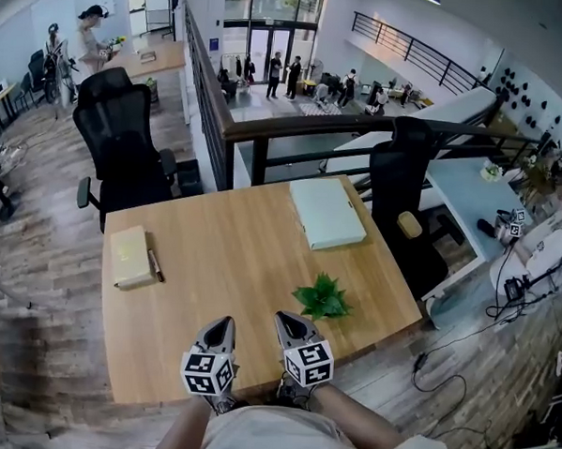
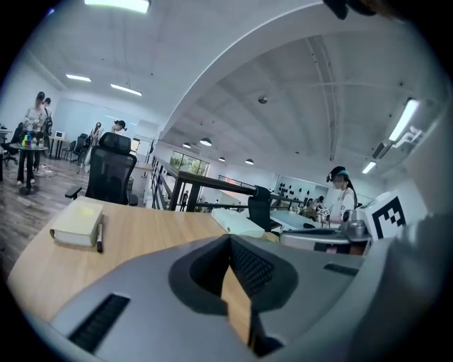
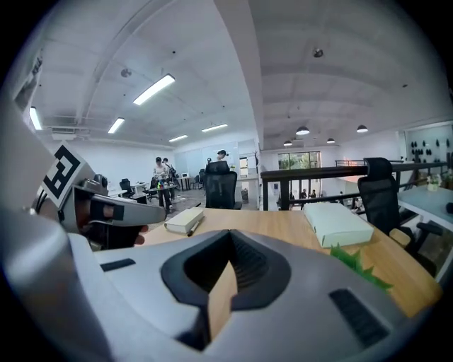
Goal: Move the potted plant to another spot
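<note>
Both grippers hang side by side over the near edge of the table (image 1: 232, 254), held close to the person's body and pointing ahead across the top, tipped a little downward. The left gripper (image 1: 221, 324) has its jaws pressed together at the tips with nothing between them. The right gripper (image 1: 288, 320) is likewise closed and empty. The plant (image 1: 321, 298) stands on the table just ahead and to the right of the right gripper, near the table's right edge, touched by neither. Its green leaves hide the pot from above. Farther back lies a flat pale box (image 1: 327, 212), lid closed. On the left side a book (image 1: 129, 256) rests with a pen (image 1: 155, 265) along its right edge.
</note>
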Demonstrator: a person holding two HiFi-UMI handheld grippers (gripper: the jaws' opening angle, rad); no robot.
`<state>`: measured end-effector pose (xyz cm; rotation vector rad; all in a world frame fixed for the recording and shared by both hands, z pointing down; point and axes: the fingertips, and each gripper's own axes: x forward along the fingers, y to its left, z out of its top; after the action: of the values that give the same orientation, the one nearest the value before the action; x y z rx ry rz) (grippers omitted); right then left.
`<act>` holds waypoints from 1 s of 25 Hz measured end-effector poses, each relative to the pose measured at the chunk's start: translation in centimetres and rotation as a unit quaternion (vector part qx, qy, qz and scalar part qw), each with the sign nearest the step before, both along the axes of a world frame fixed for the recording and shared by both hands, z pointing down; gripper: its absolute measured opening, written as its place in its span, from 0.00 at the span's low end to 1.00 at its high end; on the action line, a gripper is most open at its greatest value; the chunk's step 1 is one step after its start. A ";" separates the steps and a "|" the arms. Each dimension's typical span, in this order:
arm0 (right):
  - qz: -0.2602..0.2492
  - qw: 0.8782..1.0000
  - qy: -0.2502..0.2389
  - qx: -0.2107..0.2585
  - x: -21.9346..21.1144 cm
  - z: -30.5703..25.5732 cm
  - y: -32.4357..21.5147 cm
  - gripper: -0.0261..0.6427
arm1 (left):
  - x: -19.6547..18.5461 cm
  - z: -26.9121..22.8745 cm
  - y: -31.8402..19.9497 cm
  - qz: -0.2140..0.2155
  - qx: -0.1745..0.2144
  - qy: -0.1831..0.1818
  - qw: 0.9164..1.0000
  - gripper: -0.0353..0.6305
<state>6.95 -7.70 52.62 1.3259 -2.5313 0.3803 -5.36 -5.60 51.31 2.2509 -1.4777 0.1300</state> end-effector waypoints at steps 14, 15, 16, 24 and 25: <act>-0.018 0.992 -0.017 0.122 1.3 -10.5 -3.2 0.04 | 1.3 -10.6 -2.3 -0.033 0.119 -0.014 0.992 0.07; -0.019 0.991 -0.014 0.128 1.3 -10.9 -3.3 0.04 | 1.2 -10.9 -2.4 -0.037 0.122 -0.016 0.992 0.07; -0.020 0.991 -0.012 0.134 1.4 -11.3 -3.4 0.04 | 1.2 -11.1 -2.5 -0.040 0.125 -0.020 0.991 0.07; -0.011 0.988 -0.015 0.156 2.4 -13.1 -3.4 0.04 | 1.4 -11.6 -2.1 -0.048 0.136 -0.041 0.989 0.07; -0.011 0.987 -0.013 0.157 2.5 -13.2 -3.4 0.04 | 1.4 -11.5 -2.1 -0.048 0.136 -0.042 0.989 0.07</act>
<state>9.41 -11.09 39.40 1.4038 -2.7081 -0.0098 -3.97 -7.67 39.77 2.4041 -1.7363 -0.0086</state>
